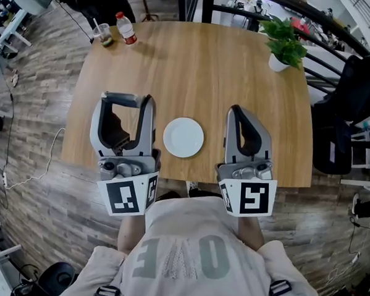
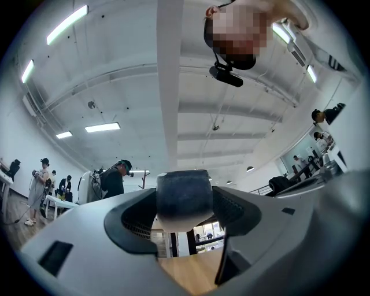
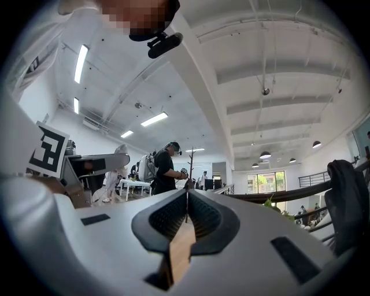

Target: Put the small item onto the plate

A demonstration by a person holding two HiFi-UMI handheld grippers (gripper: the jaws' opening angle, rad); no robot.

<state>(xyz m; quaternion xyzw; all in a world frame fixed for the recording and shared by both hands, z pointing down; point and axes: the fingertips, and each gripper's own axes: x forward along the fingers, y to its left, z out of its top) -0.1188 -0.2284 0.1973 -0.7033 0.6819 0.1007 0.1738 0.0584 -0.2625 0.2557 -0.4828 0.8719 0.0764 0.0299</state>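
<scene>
A white plate (image 1: 183,137) lies on the wooden table (image 1: 195,64) near its front edge, between my two grippers. My left gripper (image 1: 124,102) is left of the plate, shut on a small dark grey item (image 1: 121,97) held between its fingertips. In the left gripper view the small item (image 2: 184,199) is a dark rounded block with a pale underside, clamped between the left gripper's (image 2: 184,215) jaws. My right gripper (image 1: 234,110) is right of the plate; in the right gripper view its (image 3: 186,198) jaws meet with nothing between them. Both gripper cameras point upward at the ceiling.
At the table's far left corner stand a bottle (image 1: 125,28) with a red cap and a glass (image 1: 104,35). A potted plant (image 1: 283,47) stands at the far right. Dark chairs (image 1: 351,97) are beside the table's right edge. Other people stand in the background.
</scene>
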